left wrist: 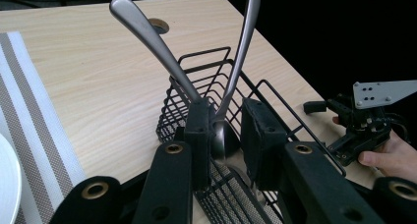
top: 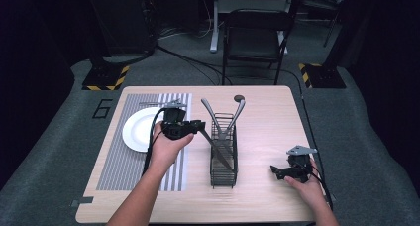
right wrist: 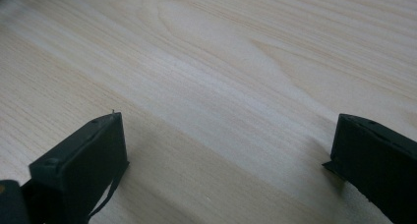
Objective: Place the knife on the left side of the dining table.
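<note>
The left gripper (top: 200, 127) is held over the middle of the table, its jaws pointing toward the wire basket (top: 224, 154). In the left gripper view its jaws stand a little apart with a shiny utensil (left wrist: 223, 138) between them; the piece lies against the left jaw, but whether the right jaw also presses it I cannot tell. In the high view a long, dark, blade-like piece (top: 218, 149) slants from this gripper down into the basket.

Two metal handles (top: 212, 116) rise from the basket's far end and splay outward in a V, one leaning left and one leaning right (top: 236, 114). They stand just ahead of the left gripper and crowd the space above the basket's far half.

Left of the hand lie a white plate (top: 136, 130) and a striped placemat (top: 119, 151), the plate resting on the mat, with a piece of cutlery (top: 151, 103) beyond the plate near the far edge. A small round hole (top: 239, 98) sits in the tabletop beyond the basket.

The right gripper (top: 278, 171) rests low near the table's right edge, well apart from the basket, jaws spread wide over bare wood (right wrist: 221, 86) with nothing between them. Open tabletop (top: 267, 132) lies between basket and right hand. A chair (top: 255, 37) stands beyond the table.
</note>
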Tool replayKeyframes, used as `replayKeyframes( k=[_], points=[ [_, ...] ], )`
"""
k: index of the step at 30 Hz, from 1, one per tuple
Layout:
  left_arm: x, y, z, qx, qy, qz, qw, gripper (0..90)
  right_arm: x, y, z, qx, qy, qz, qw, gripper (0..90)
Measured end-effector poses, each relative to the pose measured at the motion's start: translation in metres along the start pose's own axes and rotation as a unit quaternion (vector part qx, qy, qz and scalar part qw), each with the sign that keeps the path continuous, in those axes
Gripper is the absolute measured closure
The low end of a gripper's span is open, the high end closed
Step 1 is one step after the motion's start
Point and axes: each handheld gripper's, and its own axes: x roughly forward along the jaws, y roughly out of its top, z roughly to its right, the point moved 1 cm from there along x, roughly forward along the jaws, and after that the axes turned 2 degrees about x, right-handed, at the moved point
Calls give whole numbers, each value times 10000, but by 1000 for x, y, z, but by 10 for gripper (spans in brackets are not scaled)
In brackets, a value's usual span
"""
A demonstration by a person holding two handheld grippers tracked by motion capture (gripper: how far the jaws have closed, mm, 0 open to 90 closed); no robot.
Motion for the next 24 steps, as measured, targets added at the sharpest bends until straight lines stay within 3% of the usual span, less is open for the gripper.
replayKeyframes(
  k=[10,18,24],
  points=[
    [1,-1,2,13,42,95,9999,773,0,0,0,3,1,1,10000,0],
    [-7,-3,16,224,-127,175,9995,793,0,0,0,0,1,0,10000,0],
    [-12,-4,25,216,-333,148,9991,812,0,0,0,1,1,1,10000,0]
  ],
)
